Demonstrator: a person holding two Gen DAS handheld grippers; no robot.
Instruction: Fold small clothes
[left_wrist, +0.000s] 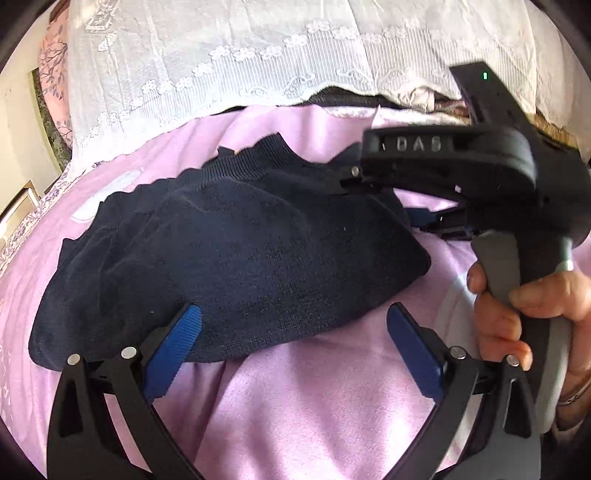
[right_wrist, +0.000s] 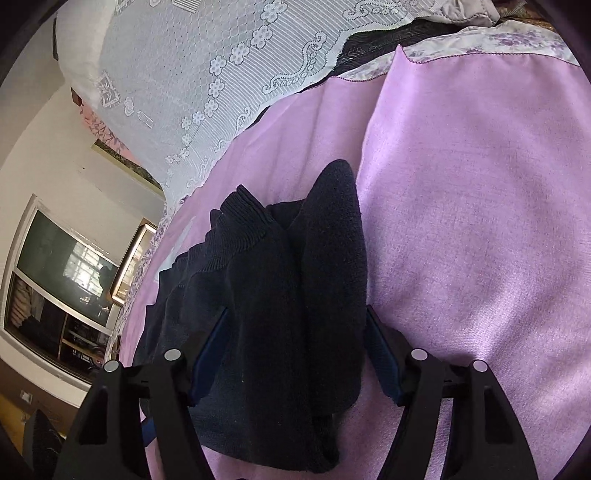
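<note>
A dark navy knit garment (left_wrist: 229, 258) lies folded over on a lilac sheet (left_wrist: 314, 398). My left gripper (left_wrist: 295, 332) is open, its blue pads at the garment's near edge; the left pad (left_wrist: 173, 347) touches the cloth. In the right wrist view the garment (right_wrist: 288, 314) lies between the wide-apart jaws of my right gripper (right_wrist: 295, 350), which is open and straddles the cloth. The right gripper's black body (left_wrist: 461, 173) shows in the left wrist view, over the garment's far right end, held by a hand (left_wrist: 509, 314).
A white lace cover (left_wrist: 258, 55) drapes over pillows behind the sheet. A floral-bordered sheet edge (right_wrist: 498, 44) lies at the far right. A window and cabinet (right_wrist: 55, 288) stand beyond the bed's left side.
</note>
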